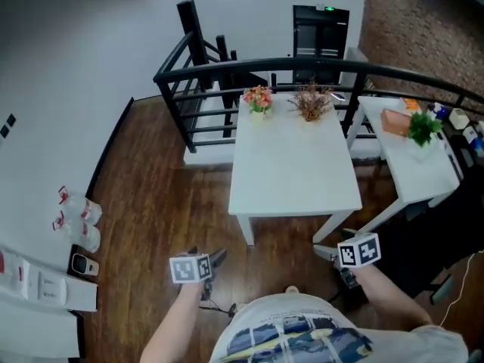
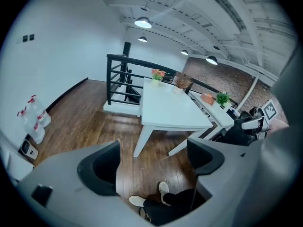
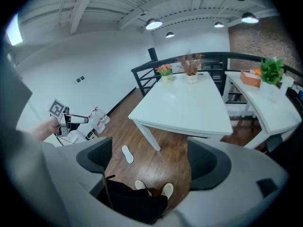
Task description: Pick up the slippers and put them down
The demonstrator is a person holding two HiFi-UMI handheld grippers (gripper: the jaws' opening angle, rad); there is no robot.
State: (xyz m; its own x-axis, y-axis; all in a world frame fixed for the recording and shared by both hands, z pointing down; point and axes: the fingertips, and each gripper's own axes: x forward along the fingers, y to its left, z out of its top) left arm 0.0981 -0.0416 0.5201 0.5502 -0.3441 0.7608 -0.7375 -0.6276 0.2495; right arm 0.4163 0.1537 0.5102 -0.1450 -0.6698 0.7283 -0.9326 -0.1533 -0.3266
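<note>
Plainly, pots (image 3: pixel 191 78) on the table (image 1: pixel 291 165) held flowers (image 1: pixel 258 97); only the right gripper view showed a slipper (image 3: pixel 127 154) near the table. Left gripper (image 2: pixel 154 163) and right gripper (image 3: pixel 149 162) fingers stood released.

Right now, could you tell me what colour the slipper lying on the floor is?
The slipper is white, clearest in the right gripper view.
</note>
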